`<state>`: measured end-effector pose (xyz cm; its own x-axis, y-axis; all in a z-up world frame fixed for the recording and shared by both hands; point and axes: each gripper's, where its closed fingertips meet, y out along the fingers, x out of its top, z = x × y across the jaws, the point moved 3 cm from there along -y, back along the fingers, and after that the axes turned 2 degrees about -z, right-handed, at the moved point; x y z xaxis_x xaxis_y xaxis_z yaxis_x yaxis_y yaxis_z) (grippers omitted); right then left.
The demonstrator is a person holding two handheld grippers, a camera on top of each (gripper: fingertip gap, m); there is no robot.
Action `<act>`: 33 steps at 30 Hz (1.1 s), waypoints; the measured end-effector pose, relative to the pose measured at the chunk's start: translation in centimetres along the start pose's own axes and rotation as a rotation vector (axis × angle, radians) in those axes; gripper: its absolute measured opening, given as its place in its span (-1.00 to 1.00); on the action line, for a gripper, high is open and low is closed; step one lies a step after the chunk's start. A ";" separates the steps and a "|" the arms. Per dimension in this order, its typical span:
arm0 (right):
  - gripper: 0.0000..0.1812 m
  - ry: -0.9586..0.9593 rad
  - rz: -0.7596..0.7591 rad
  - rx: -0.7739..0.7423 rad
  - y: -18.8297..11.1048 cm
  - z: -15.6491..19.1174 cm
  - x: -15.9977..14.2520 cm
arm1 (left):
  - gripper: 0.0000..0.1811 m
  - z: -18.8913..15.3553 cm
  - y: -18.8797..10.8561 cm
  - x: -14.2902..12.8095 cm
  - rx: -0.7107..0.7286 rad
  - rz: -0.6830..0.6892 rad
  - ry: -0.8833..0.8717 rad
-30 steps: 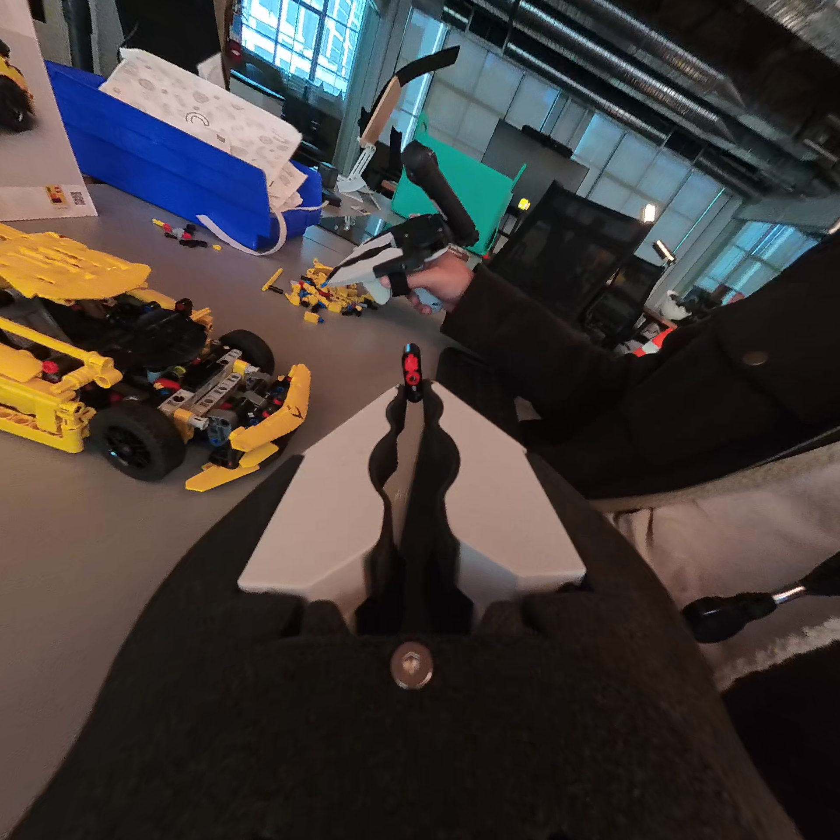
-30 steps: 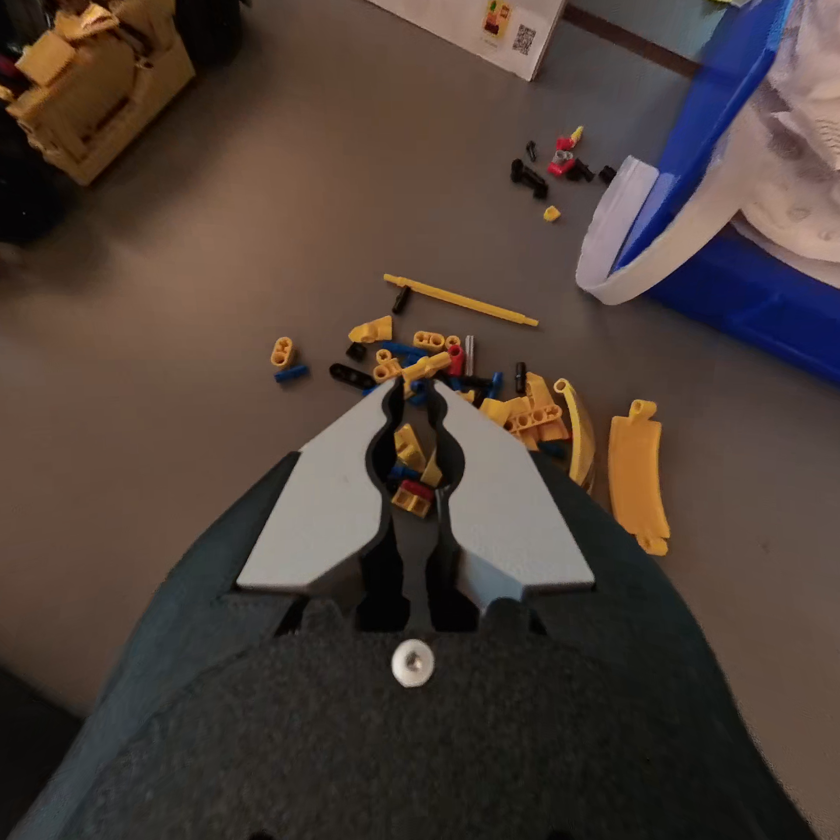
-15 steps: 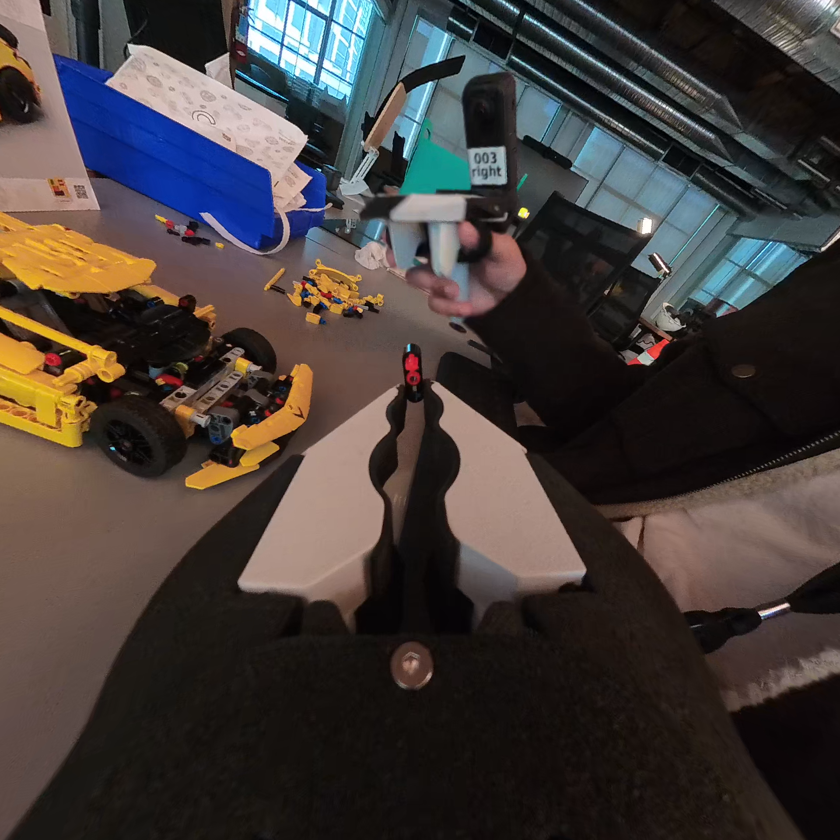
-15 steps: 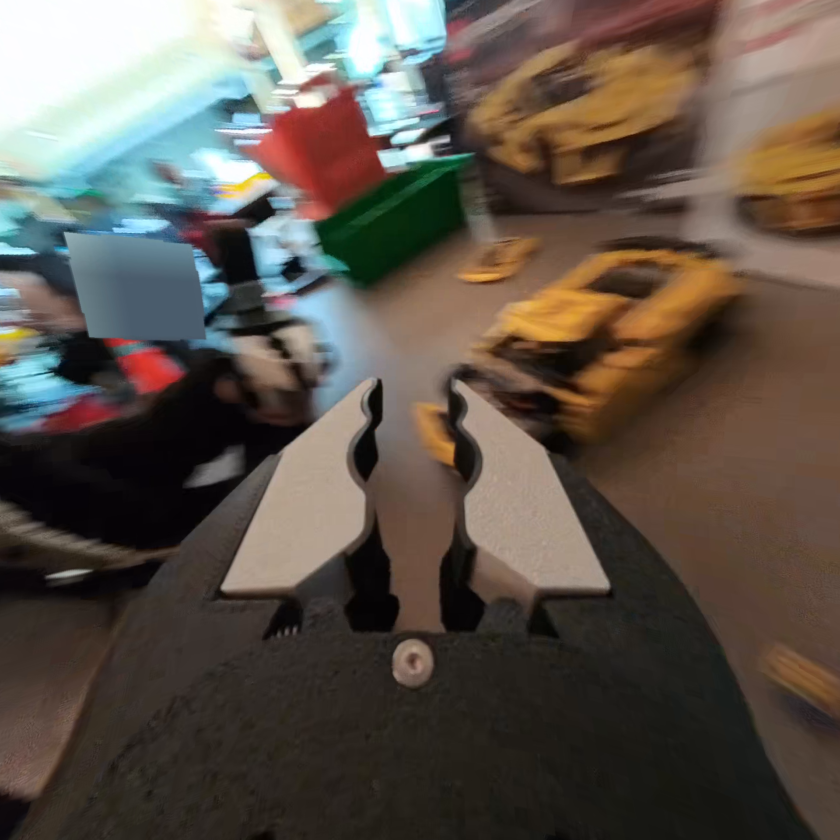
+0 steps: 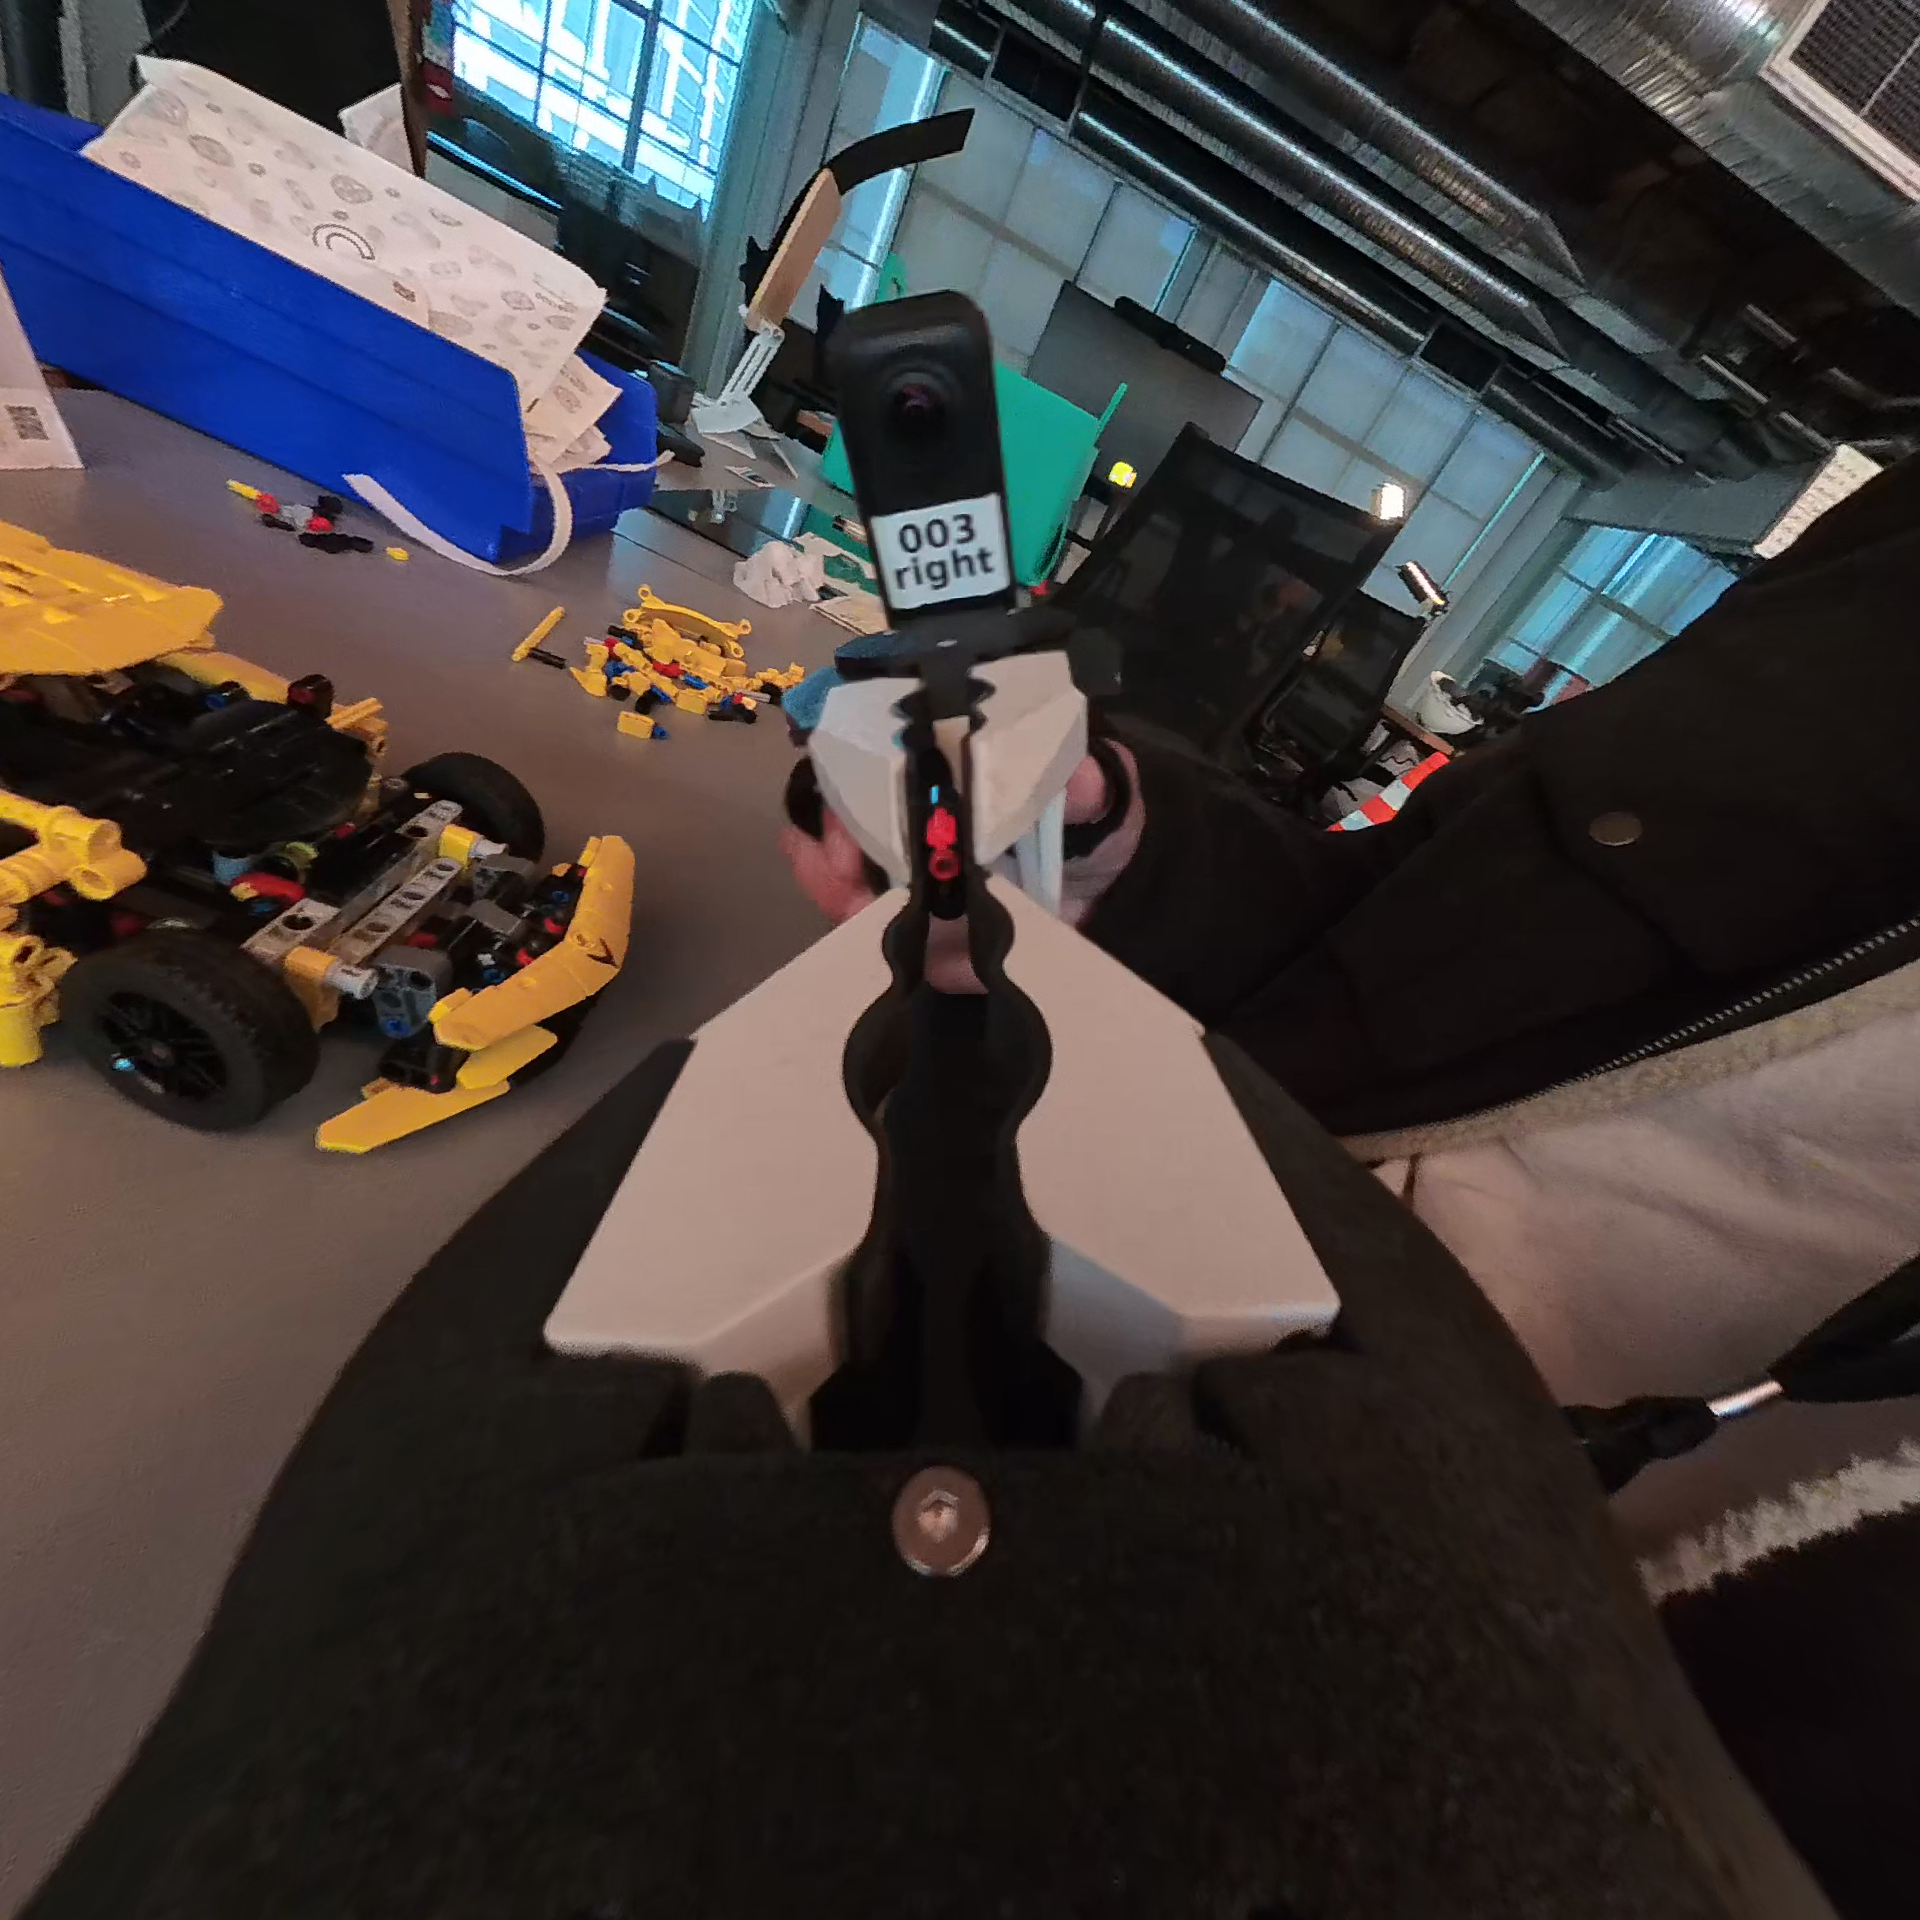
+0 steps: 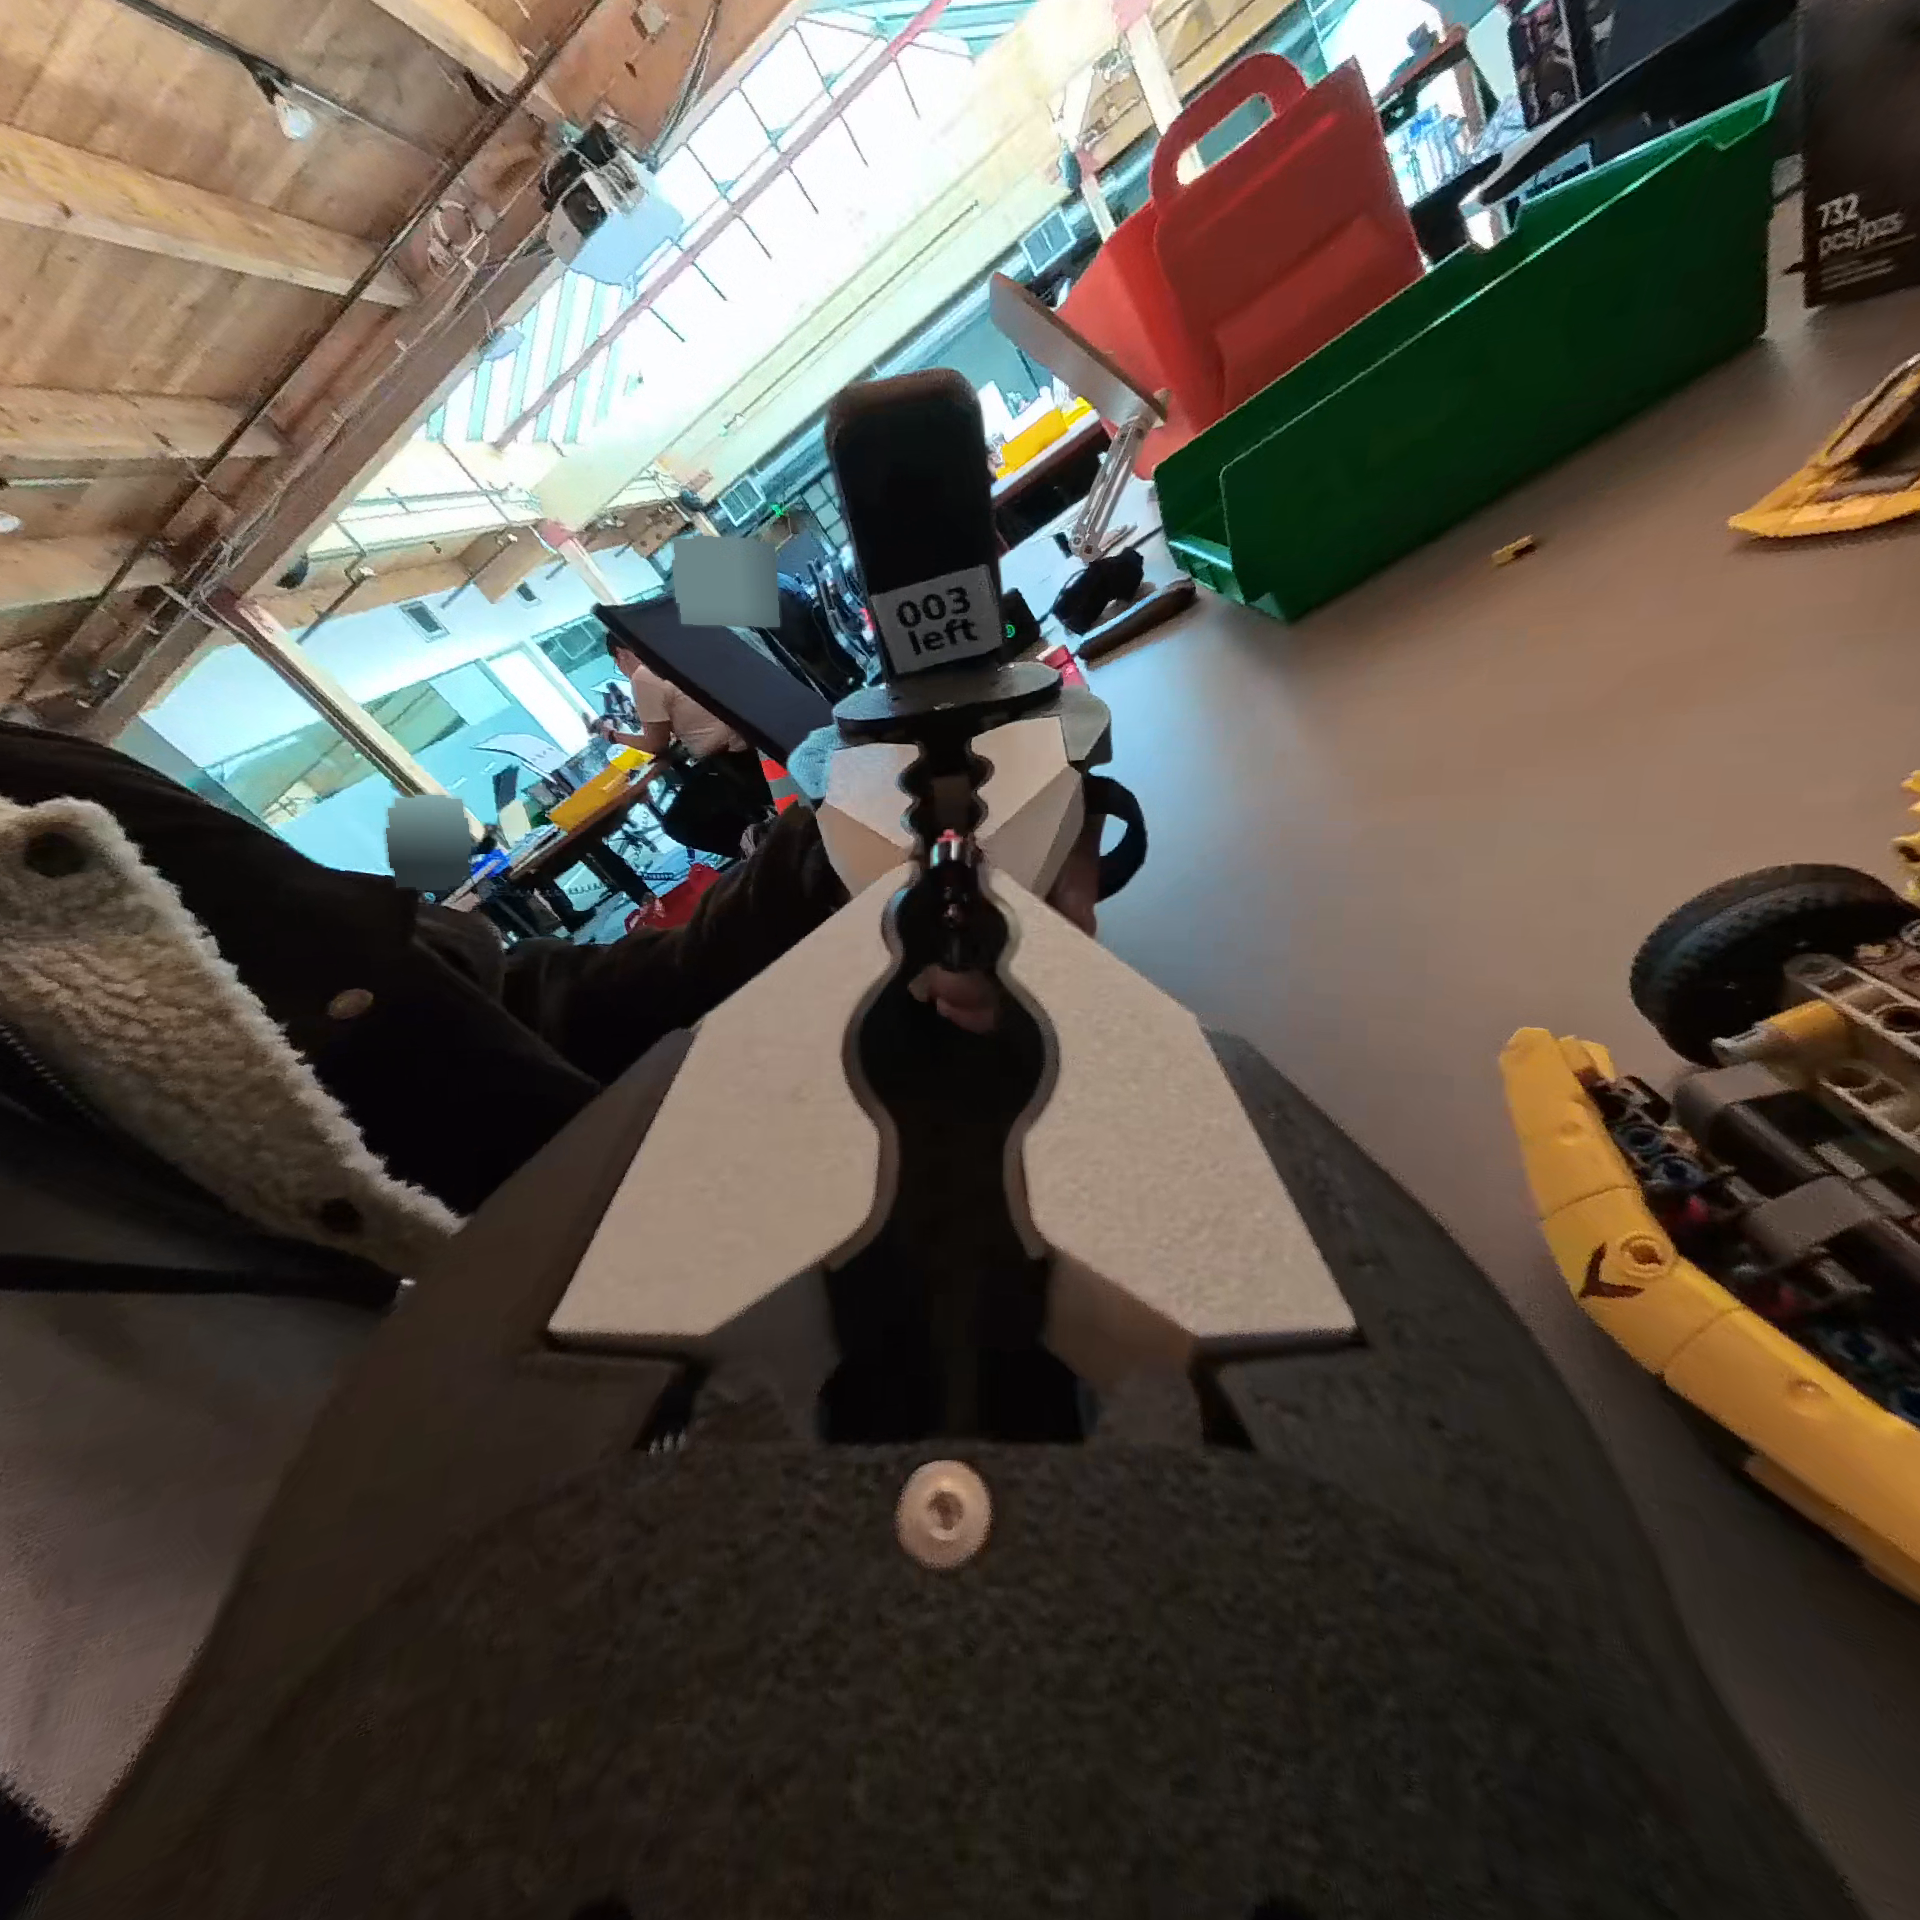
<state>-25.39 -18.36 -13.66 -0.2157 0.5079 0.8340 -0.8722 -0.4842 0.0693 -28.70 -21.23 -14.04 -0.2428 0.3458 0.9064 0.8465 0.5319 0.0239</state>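
The two handheld tools faced each other tip to tip above the grey tabletop (image 5: 312, 1299). The left gripper (image 5: 943, 902), white-fingered with a black felt body, was clamped on a small black-and-red plastic pin (image 5: 941, 852). The right gripper (image 6: 948, 902), built the same way, had its fingers drawn nearly together around a small dark part with a red-and-silver tip (image 6: 948, 868); I could not tell whether both held one piece. Each tool carried an upright black camera with a white label. The half-built yellow and black brick car (image 5: 260, 883) stood just beside them, and a scatter of loose yellow, blue and black bricks (image 5: 675, 675) lay farther off, near a blue plastic bin (image 5: 260, 353).
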 end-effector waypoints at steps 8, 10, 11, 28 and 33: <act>-0.94 -0.034 0.004 0.004 -0.6 0.0 -0.1 | -0.82 0.7 -0.7 0.9 0.043 -0.079 -0.016; -0.93 -0.029 0.007 0.005 -0.6 0.0 -0.1 | -0.82 0.7 -0.7 1.0 0.041 -0.081 -0.015; -0.94 -0.027 0.006 0.005 -0.6 0.0 -0.1 | -0.83 0.7 -0.7 1.0 0.044 -0.082 -0.012; -0.93 -0.019 0.049 0.030 -0.3 0.4 -0.8 | -0.96 -0.2 -0.5 0.8 -0.031 -0.079 -0.024; -0.93 -0.014 0.054 0.036 -0.3 0.4 -0.8 | -0.96 -0.3 -0.4 0.7 -0.039 -0.076 -0.023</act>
<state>-24.76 -18.94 -14.13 -0.2556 0.4702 0.8447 -0.8429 -0.5363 0.0435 -29.05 -21.48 -13.31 -0.3178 0.3236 0.8912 0.8430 0.5268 0.1093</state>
